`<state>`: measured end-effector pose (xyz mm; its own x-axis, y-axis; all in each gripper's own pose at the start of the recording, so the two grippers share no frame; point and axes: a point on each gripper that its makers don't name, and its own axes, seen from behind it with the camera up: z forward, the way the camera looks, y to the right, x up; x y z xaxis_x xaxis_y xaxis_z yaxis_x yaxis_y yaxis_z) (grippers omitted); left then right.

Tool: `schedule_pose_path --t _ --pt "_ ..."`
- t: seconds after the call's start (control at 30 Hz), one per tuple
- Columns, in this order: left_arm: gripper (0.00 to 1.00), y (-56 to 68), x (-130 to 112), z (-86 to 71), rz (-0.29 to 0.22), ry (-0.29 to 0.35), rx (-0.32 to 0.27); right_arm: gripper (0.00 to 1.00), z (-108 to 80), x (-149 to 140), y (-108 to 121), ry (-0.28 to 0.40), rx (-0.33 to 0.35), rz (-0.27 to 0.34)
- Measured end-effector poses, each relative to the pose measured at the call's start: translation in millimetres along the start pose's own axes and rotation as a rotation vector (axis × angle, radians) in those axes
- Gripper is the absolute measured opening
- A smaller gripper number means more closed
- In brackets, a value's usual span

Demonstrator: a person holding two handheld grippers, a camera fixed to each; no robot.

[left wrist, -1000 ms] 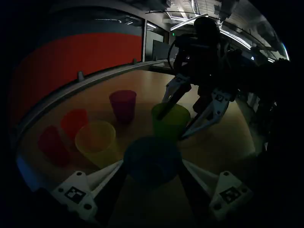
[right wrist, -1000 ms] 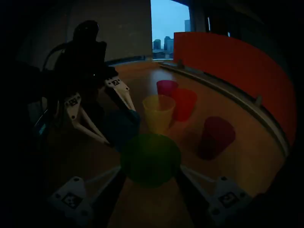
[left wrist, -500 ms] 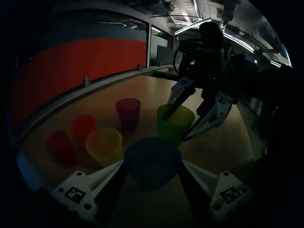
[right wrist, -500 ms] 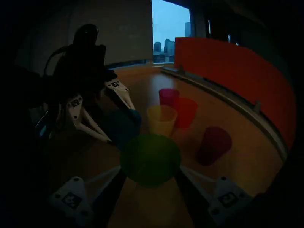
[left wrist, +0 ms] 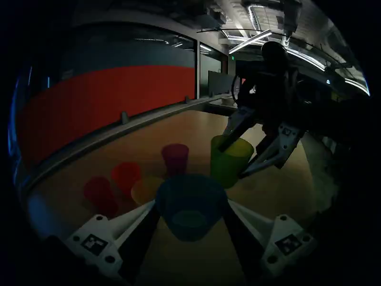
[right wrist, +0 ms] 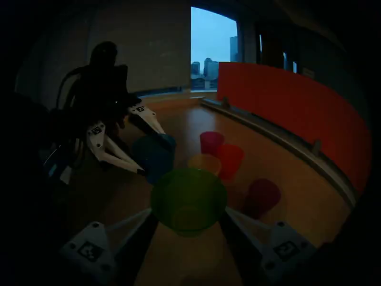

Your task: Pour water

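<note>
In the left gripper view my left gripper (left wrist: 191, 209) is shut on a blue cup (left wrist: 190, 206), held above the wooden table (left wrist: 157, 133). Beyond it the right gripper (left wrist: 238, 159) holds a green cup (left wrist: 229, 159) in the air. In the right gripper view my right gripper (right wrist: 189, 202) is shut on that green cup (right wrist: 188, 200), and the left gripper (right wrist: 150, 155) with the blue cup (right wrist: 153, 157) hangs at the middle left. The room is dim.
On the table stand a yellow cup (left wrist: 145, 189), an orange cup (left wrist: 125, 175), a red cup (left wrist: 99, 193) and a magenta cup (left wrist: 175, 158). A red partition (right wrist: 295, 109) and a rail run along the table's far edge. A window (right wrist: 212, 52) lies behind.
Both grippers have risen with their cups; the cups on the table now sit lower and smaller in both views. The green and blue cups stay gripped.
</note>
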<state>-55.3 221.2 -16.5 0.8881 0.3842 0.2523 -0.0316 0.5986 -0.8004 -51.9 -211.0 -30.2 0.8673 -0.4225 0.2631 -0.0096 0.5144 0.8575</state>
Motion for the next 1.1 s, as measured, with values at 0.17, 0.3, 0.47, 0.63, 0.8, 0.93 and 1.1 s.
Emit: schedule_pose_path --t 0.17,0.3,0.47,0.63,0.8,0.93,1.1 --pt "0.85 -7.3 19 -15.7 0.004 0.030 0.039 0.99 -12.2 20 -2 0.034 -0.014 -0.003" --pt "0.85 -12.0 33 -27.6 0.003 0.054 0.065 0.99 -22.2 37 -5 0.062 -0.019 -0.007" --pt "0.85 -14.6 49 -42.3 0.014 0.078 0.094 0.99 -33.2 56 -9 0.100 -0.027 -0.014" --pt "0.85 -17.0 66 -55.8 0.019 0.112 0.124 0.99 -42.1 78 -12 0.140 -0.039 -0.030" --pt "0.85 -19.3 81 -66.8 0.005 0.151 0.143 0.99 -48.6 95 -16 0.174 -0.048 -0.038" --pt "0.85 -20.2 91 -73.7 -0.008 0.180 0.148 0.99 -52.3 104 -18 0.194 -0.053 -0.034" --pt "0.86 -21.3 99 -81.0 -0.010 0.202 0.153 0.99 -56.3 112 -18 0.222 -0.062 -0.032"
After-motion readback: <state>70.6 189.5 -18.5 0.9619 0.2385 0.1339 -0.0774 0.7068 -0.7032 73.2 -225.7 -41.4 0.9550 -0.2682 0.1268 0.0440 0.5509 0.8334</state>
